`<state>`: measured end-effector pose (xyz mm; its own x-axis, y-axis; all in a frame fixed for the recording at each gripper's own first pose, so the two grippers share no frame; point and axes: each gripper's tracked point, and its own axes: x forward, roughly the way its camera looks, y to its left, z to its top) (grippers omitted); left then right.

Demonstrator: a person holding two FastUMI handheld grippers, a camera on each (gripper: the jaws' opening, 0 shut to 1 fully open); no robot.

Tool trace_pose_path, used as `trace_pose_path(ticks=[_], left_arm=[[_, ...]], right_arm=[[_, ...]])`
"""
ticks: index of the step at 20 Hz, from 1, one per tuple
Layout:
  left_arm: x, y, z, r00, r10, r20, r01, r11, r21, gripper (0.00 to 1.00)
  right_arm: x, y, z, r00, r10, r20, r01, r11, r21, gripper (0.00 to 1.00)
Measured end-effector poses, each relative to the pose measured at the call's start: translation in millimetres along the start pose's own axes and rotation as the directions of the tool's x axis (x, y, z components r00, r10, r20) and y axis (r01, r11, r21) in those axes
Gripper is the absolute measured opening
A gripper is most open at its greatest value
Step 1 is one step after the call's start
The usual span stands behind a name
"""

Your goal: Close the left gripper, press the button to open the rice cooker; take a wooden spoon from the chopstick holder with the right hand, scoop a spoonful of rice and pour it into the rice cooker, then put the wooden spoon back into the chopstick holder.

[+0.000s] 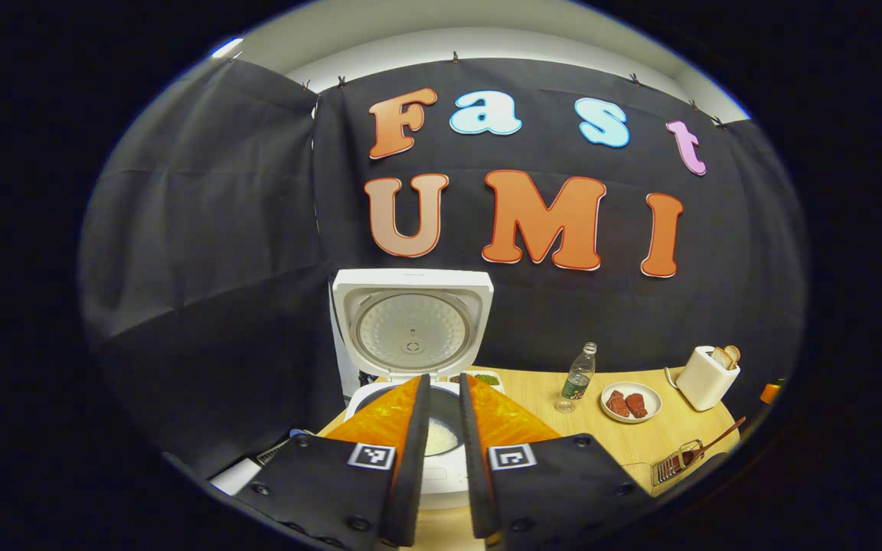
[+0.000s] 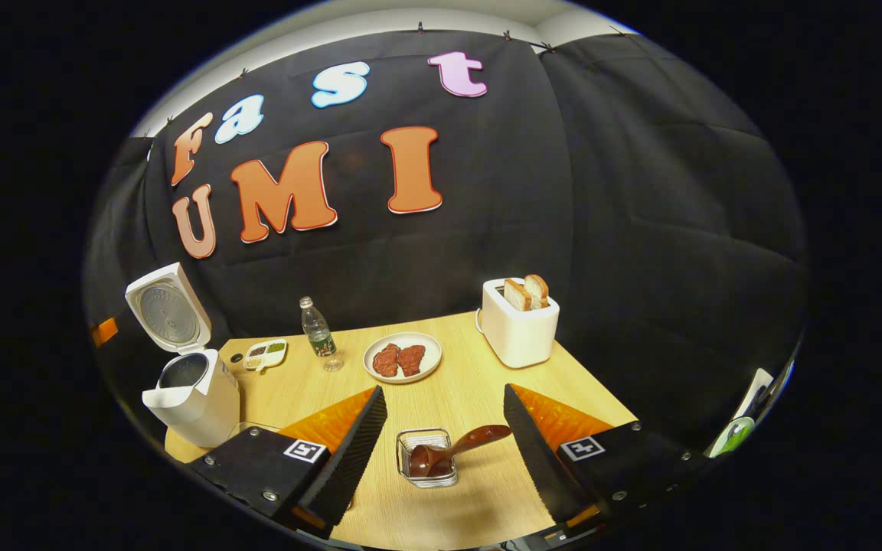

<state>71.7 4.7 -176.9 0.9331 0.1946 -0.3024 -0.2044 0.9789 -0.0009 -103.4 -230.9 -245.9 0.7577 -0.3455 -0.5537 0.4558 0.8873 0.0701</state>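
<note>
Your left gripper [image 1: 445,383] hangs over the front of the cooker [image 1: 410,337] with its fingers nearly together, a narrow slit between them and nothing held. Through that slit you see the pot with white rice [image 1: 441,438] in the bottom. The lid [image 1: 413,325] stands straight up at 12 o'clock from your fingertips. Out at 3 o'clock on the table [image 1: 632,440] sit a bottle [image 1: 579,376], a plate [image 1: 631,402] with two red pieces on it, and a toaster [image 1: 707,376] with bread in its slots. The holder [image 1: 677,461] lies at about 4 o'clock with the spoon [image 1: 713,444] leaning out of it.

Your right gripper [image 2: 445,402] is spread wide and empty above the table [image 2: 472,490]. The holder [image 2: 427,458], a wire basket, sits between the two fingers, just below the tips, and the spoon [image 2: 460,448] rests in it, bowl down, handle pointing toward 2 o'clock. Neither finger touches it. The plate [image 2: 403,357] is at 12 o'clock beyond the basket, the toaster [image 2: 519,321] at 1 o'clock, the bottle [image 2: 318,330] at 11 o'clock. A small tray [image 2: 265,353] lies beside the bottle, and the cooker [image 2: 192,398] stands at 9 o'clock by the table's edge, lid [image 2: 169,306] up.
</note>
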Motion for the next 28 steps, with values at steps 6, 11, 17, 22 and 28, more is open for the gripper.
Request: trace_pose_path(ticks=[6, 11, 17, 22, 28], left_arm=[[-25, -30, -11, 0.999, -0.029, -0.020, 0.029, 0.999, 0.026, 0.89], [-52, -44, -15, 1.000, -0.014, -0.023, 0.016, 0.998, 0.068, 0.89], [-84, -44, -28, 0.998, 0.035, -0.052, -0.030, 0.995, 0.094, 0.89], [-104, -42, -40, 0.994, 0.083, -0.076, -0.076, 0.992, 0.098, 0.89], [-110, -39, -48, 0.990, 0.105, -0.094, -0.096, 0.991, 0.093, 0.89]], right_arm=[[21, -28, -36, 0.995, -0.028, -0.094, 0.037, 0.995, 0.092, 0.95], [48, -33, -80, 0.978, 0.002, -0.210, 0.038, 0.981, 0.188, 0.94], [80, -15, -106, 0.956, 0.089, -0.281, -0.001, 0.955, 0.297, 0.88], [98, -3, -119, 0.953, 0.122, -0.276, -0.015, 0.933, 0.359, 0.46], [98, 4, -124, 0.955, 0.107, -0.276, 0.006, 0.925, 0.381, 0.22]])
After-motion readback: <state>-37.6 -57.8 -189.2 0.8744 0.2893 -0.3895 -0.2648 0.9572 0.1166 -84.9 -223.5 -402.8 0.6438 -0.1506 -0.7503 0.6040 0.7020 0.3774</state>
